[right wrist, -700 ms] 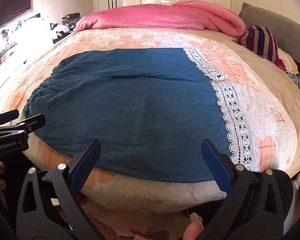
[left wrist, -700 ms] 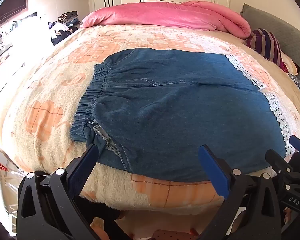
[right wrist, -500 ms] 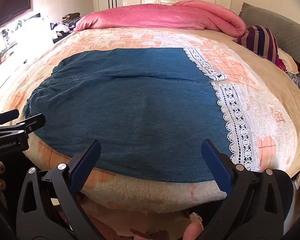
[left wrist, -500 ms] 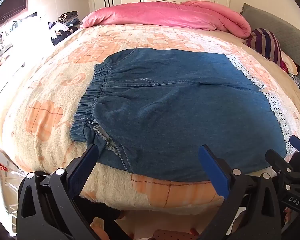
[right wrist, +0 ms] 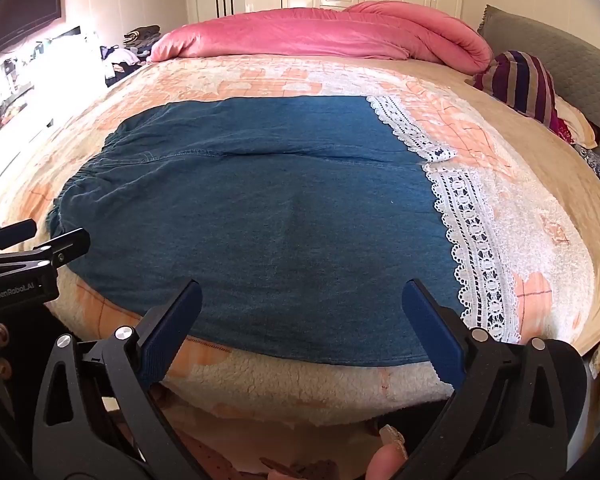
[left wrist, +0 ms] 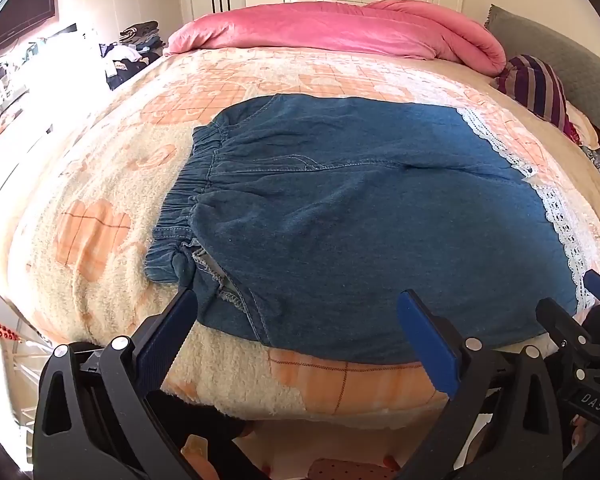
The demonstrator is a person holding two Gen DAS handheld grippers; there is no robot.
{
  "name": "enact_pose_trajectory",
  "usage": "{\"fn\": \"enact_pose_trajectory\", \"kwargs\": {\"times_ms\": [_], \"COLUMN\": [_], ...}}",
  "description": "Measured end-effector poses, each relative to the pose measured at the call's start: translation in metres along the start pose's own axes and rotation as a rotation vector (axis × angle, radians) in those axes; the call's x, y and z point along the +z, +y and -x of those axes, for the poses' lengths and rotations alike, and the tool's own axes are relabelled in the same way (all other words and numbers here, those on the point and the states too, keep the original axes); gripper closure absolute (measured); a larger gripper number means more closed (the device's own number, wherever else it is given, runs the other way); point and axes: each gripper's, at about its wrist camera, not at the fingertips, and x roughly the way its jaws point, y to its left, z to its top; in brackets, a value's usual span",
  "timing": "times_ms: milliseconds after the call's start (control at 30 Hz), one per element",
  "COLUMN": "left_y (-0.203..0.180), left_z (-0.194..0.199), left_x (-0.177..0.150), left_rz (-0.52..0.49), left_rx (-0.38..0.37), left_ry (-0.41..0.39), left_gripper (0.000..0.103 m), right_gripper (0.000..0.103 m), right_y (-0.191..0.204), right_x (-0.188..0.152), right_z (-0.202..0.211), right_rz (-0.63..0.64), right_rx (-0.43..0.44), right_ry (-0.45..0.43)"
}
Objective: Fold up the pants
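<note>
Blue denim pants (left wrist: 360, 220) lie flat on the bed, elastic waistband (left wrist: 188, 196) to the left, white lace hem (left wrist: 560, 216) to the right. My left gripper (left wrist: 296, 304) is open and empty, just short of the pants' near edge by the waistband corner. My right gripper (right wrist: 300, 292) is open and empty over the near edge of the pants (right wrist: 260, 208), close to the lace hem (right wrist: 472, 240). Each gripper shows at the side of the other's view: the right one (left wrist: 596, 300) and the left one (right wrist: 32, 240).
The bed has a fluffy cream and orange blanket (left wrist: 100, 184). A pink duvet (left wrist: 332, 28) lies rolled at the far side. A striped pillow (left wrist: 540, 84) and grey headboard (left wrist: 572, 60) are at the right. Clothes pile (left wrist: 132, 48) at the far left.
</note>
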Motion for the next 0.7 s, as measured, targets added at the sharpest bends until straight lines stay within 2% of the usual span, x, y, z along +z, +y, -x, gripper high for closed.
{"fn": "enact_pose_trajectory", "kwargs": {"times_ms": [700], "left_y": [0.003], "left_z": [0.0018], "left_x": [0.005], "left_rz": [0.007], "left_rx": [-0.012], "left_ry": [-0.003], "left_gripper": [0.004], "right_gripper": [0.008], "right_y": [0.0088], "right_x": [0.004], "right_z": [0.0011], "right_rz": [0.007], "right_rx": [-0.001], "right_ry": [-0.002]}}
